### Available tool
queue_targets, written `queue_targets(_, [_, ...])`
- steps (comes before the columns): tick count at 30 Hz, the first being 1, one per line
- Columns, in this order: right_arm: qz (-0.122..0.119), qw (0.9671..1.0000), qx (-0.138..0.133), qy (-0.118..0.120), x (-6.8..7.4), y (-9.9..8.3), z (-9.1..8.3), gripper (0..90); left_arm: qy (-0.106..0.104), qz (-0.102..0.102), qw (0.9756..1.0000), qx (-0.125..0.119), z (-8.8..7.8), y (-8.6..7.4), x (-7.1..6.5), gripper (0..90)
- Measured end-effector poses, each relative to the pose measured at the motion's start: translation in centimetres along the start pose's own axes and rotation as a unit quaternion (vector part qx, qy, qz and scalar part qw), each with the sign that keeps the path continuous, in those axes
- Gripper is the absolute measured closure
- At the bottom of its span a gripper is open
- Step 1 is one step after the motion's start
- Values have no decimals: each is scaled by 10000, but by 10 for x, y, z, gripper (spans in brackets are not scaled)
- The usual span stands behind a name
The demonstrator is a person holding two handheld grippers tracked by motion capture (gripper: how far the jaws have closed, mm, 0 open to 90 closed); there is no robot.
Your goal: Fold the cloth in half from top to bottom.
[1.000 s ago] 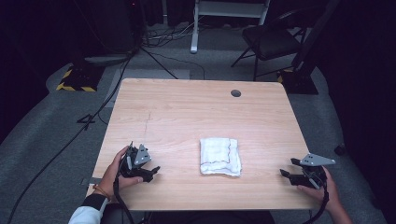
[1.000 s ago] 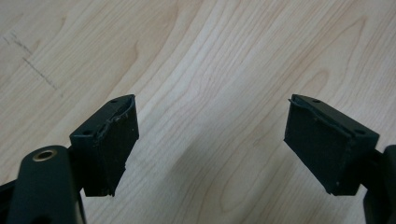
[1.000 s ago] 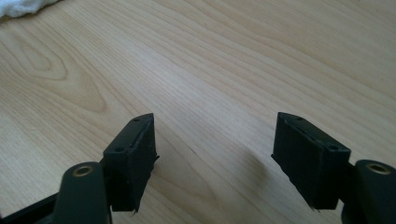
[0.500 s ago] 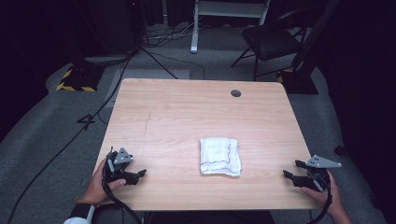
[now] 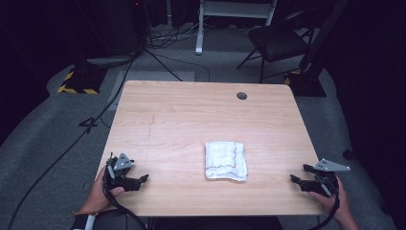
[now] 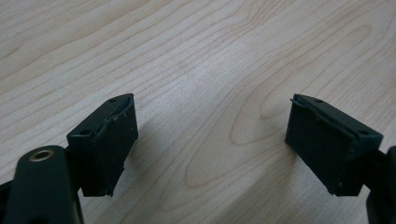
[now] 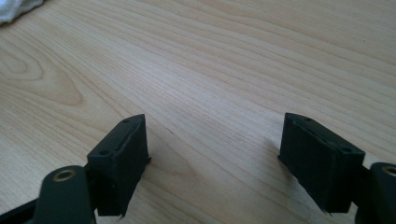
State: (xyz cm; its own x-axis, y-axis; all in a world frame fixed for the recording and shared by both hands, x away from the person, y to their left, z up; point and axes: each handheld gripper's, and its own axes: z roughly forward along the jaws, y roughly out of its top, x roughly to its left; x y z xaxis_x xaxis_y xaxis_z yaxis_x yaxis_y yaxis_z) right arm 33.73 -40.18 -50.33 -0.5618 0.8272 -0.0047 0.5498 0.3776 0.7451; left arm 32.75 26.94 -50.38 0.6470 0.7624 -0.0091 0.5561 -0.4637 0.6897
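The soft, light folded white cloth is lying at 6 o'clock on the wooden table, likely floppy and best pinched at a corner, while the left gripper and right gripper are sitting wide and empty, the right one's jaws having just been opening.

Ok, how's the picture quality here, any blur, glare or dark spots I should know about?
High view: the table is evenly lit and the white towel reads clearly, while the floor and room behind fall into deep shadow. Left gripper view: sharp wood grain, with a soft pale sheen mid-frame. Right gripper view: grain sharp nearby, the towel corner slightly soft and bright.
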Motion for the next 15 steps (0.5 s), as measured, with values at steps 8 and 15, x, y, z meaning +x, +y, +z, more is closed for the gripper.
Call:
queue_targets(8, [12, 10000, 0, -15, 0, 0, 0, 238, 29, -4, 10000, 5, 0, 0, 0, 169])
queue_targets(15, [21, 10000, -3, -22, 0, 0, 0, 237, 8, -19, 10000, 3, 0, 0, 0, 169])
